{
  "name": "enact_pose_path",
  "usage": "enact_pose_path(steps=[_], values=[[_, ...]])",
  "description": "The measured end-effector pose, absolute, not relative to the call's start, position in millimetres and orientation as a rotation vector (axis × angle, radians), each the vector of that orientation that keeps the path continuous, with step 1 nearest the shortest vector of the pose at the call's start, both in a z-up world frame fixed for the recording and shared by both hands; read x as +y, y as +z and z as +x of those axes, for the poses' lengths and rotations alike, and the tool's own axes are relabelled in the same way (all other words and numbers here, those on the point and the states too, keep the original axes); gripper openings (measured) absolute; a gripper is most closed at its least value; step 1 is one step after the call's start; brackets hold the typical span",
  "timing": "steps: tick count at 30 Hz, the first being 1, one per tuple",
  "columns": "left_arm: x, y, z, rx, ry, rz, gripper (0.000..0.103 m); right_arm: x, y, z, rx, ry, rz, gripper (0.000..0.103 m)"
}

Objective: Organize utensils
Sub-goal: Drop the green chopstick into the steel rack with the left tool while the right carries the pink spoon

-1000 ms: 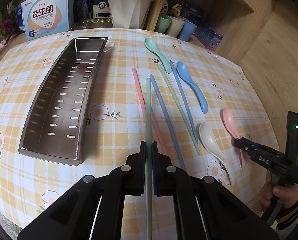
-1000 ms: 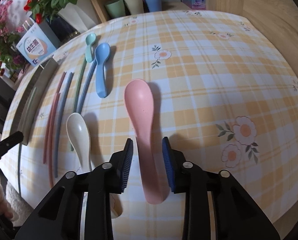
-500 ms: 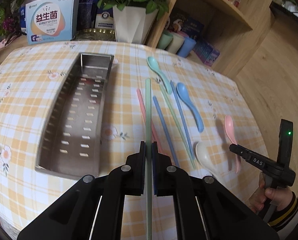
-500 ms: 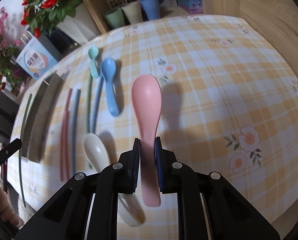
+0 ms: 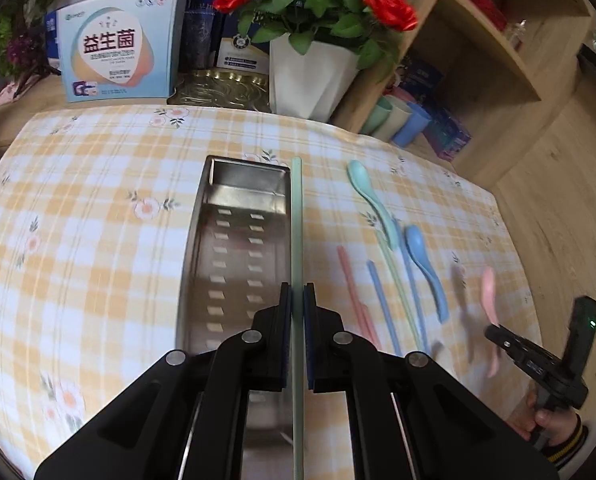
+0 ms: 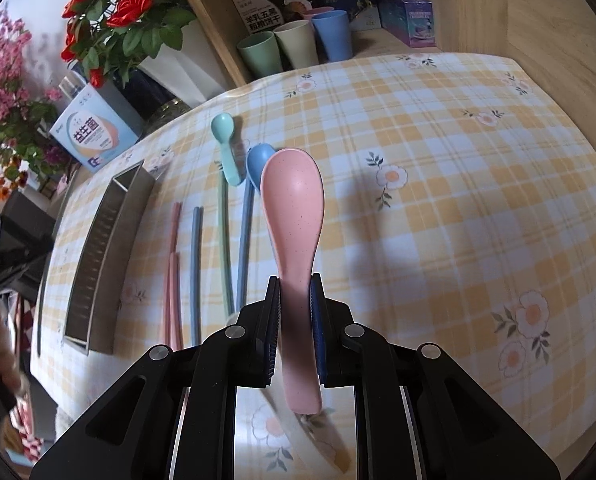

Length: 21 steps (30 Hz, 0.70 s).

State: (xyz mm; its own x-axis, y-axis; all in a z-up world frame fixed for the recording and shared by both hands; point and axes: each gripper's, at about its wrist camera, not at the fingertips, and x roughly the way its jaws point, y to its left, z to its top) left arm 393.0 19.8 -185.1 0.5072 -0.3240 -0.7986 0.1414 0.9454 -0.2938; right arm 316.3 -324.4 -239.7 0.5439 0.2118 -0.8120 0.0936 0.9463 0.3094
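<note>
We hold a pale green plastic chopstick (image 5: pixel 296 216) clenched in our left tongs (image 5: pixel 296 336), lifted over the right wall of the long perforated stainless-steel tray (image 5: pixel 234 248) on the checked worktop (image 5: pixel 98 240). Our right tongs (image 6: pixel 294 332) grip a speckled pink plastic spoon (image 6: pixel 294 208) by its handle, raised above the worktop. To seat the chopstick well, we should shift it left until it lines up with the tray's length, lower it level, then let go close to the floor. The pink chopsticks (image 6: pixel 174 276) and the blue chopstick (image 6: pixel 195 264) wait on the cloth.
</note>
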Motion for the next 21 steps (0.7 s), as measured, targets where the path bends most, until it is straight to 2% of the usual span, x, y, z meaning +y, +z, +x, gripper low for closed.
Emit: enact_pose_path(steps=[10, 21], values=[[23, -242, 448, 1.141, -0.231, -0.213, 0.006, -333, -250, 326, 1.021, 0.044, 0.354, 0.015], [14, -265, 455, 1.220, -0.248, -0.234, 0.006, -334, -253, 331, 1.026, 0.035, 0.362, 0.015]])
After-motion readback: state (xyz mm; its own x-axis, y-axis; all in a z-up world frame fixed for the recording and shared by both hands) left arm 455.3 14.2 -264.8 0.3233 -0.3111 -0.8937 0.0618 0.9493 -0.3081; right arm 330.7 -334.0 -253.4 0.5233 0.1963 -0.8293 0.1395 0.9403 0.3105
